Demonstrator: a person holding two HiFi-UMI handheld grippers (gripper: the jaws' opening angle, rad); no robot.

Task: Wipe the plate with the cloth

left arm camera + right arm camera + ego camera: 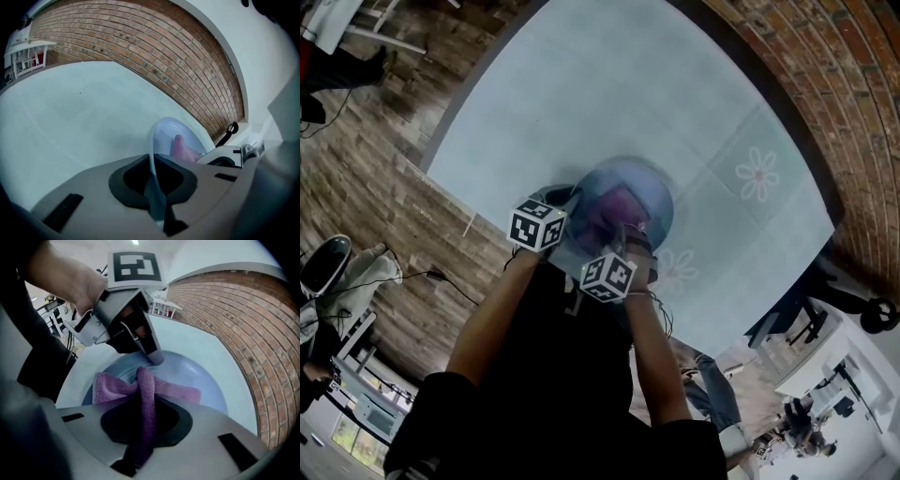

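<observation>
The pale blue plate (654, 192) is at the middle of the head view, over the near part of the light blue bench (581, 94). The purple cloth (117, 387) lies bunched across its face, toward the lower left of the dish in the right gripper view. The right tongs (143, 420) are closed on a pinched fold of that cloth, with the rest spread on the plate. The left tongs (153, 187) are almost together, clamped on the plate's rim, which runs edge-on between them. In the right gripper view they bite the rim at the top of the dish. I cannot tell whether the plate rests on the bench or is held just above it.

The wiping itself looks to be in hand: one tool steadies the plate and the other rubs it. The next move probably calls for dragging the cloth over the bare right part of the dish. The cloth should press flat, and the rim grip should stay firm so the plate does not pivot.
</observation>
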